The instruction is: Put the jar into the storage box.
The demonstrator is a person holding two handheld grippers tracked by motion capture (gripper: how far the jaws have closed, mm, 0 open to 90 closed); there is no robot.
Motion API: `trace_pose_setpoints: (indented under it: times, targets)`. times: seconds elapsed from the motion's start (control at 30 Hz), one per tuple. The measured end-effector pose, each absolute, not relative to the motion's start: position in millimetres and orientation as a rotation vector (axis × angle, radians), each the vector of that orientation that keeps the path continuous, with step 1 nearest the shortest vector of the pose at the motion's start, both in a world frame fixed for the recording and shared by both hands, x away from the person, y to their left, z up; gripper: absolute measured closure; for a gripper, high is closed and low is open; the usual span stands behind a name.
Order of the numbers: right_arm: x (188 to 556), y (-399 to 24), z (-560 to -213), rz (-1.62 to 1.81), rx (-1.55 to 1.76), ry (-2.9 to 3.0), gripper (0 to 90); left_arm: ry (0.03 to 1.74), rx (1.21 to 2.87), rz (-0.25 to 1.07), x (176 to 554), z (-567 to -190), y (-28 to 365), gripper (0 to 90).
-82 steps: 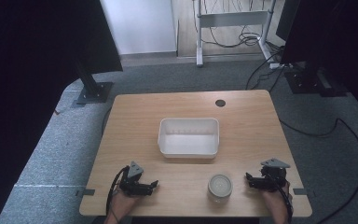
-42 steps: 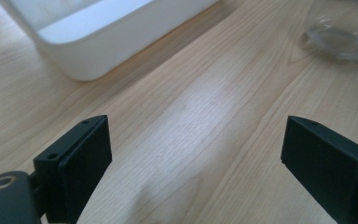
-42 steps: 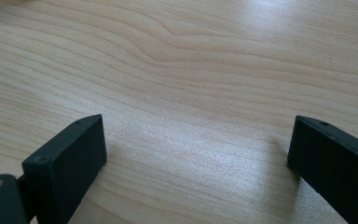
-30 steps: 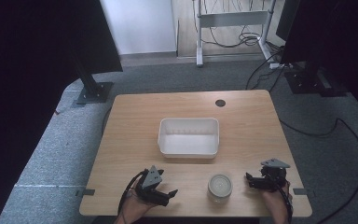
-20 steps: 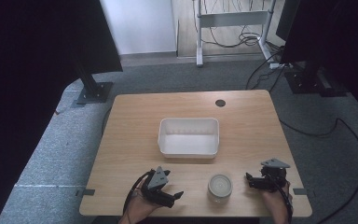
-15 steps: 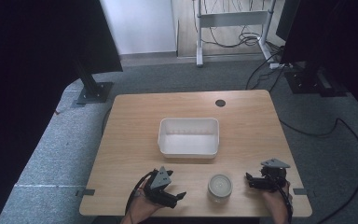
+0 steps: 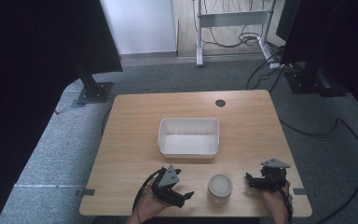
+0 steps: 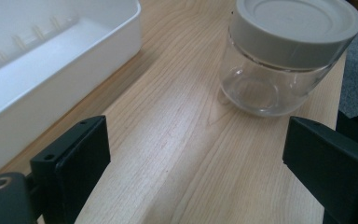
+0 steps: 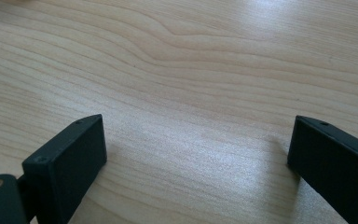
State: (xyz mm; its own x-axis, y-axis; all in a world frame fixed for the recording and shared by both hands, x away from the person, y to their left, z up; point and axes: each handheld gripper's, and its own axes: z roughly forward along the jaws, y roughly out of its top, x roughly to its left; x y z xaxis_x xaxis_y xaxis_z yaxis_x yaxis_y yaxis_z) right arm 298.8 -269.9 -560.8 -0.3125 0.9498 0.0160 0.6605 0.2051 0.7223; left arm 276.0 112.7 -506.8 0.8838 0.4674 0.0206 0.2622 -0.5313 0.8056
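Note:
A clear glass jar (image 7: 220, 187) with a grey-white lid stands near the table's front edge; up close the jar (image 8: 279, 56) looks empty and its lid is on. My left gripper (image 7: 182, 196) rests on the table a short way left of the jar, jaws wide open and aimed at it, nothing between them. The left gripper (image 8: 196, 163) is a little short of the jar. My right gripper (image 7: 251, 181) sits right of the jar, pointing left. Its jaws stand wide open over bare wood (image 9: 191, 93), as the right gripper (image 9: 196, 163) shows.
A white rectangular tub (image 7: 189, 136), empty, stands in the table's middle, just behind the jar; the tub's wall (image 8: 51, 84) lies left of my left jaws. A dark cable hole (image 7: 220, 103) is at the far edge. The table's front edge is close behind both hands.
My left gripper has slid right along the front of the table, from the left corner to a spot just left of the jar. The right gripper has stayed put.

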Motion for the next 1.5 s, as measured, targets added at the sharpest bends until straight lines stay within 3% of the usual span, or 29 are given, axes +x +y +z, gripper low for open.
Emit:
trace_pose_setpoints:
  times: [1.5]
  targets:
    - [299, -270, -561, 0.89, 1.495, 2.051, 3.9, 0.392, 2.198, 0.192, 272, -520, 36, 4.1]
